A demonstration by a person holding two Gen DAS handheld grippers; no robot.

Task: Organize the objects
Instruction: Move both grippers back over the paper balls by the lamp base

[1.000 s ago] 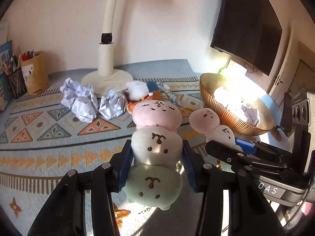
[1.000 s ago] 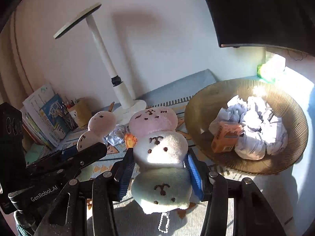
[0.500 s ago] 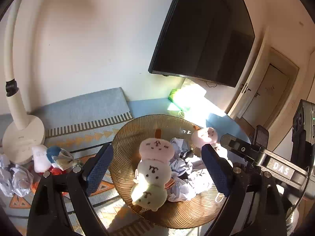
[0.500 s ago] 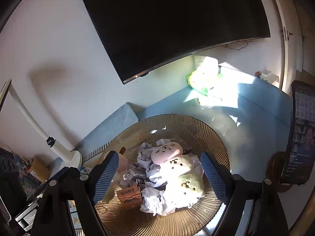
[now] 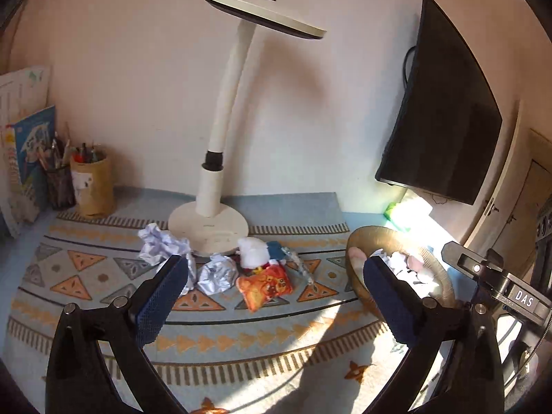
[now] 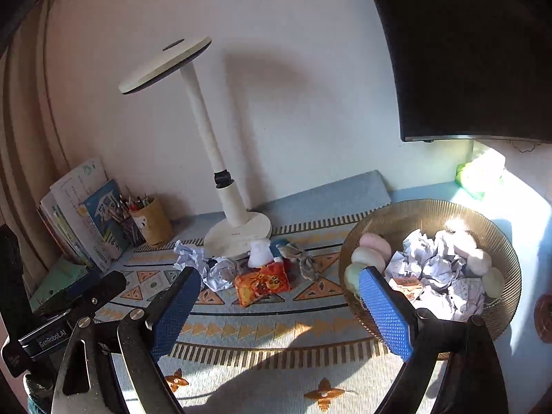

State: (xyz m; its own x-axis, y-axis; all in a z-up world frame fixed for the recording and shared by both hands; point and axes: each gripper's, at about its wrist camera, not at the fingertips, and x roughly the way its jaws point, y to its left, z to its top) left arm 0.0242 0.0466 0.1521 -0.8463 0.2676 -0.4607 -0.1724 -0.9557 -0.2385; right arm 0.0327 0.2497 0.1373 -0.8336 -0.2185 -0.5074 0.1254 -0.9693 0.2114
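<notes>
We hold our left gripper (image 5: 274, 291) with its blue pads spread wide and nothing between them, hovering above the patterned mat (image 5: 103, 296); our right gripper (image 6: 279, 305) is likewise spread and empty, just beside the near rim of the amber bowl (image 6: 502, 238). Looking outward from the right gripper, the bowl already carries much of what we are gathering: one stacked plush toy (image 6: 367, 253) of pink, cream and green rounds lies against its left wall, a second stacked plush (image 6: 477, 260) lies toward its right side, and crumpled paper balls (image 6: 434, 264) with a small orange carton (image 6: 405, 283) fill the middle. So we judge the task well underway but not finished. Out on the mat, well apart from the bowl, several things are not yet collected: an orange snack packet (image 5: 265, 284) lying flat, a small white and blue soft toy (image 5: 255, 252) touching the lamp base (image 5: 208, 229), a clear wrapper (image 5: 296, 265) just beside it, and loose paper balls (image 5: 165, 246) near the lamp's foot. The pen holder (image 5: 91, 186) and books (image 6: 89, 220) stand at the far left against the wall and look like fixtures rather than clutter. We reckon the remaining work is to fetch these mat items into the bowl, and either gripper is free to start.
</notes>
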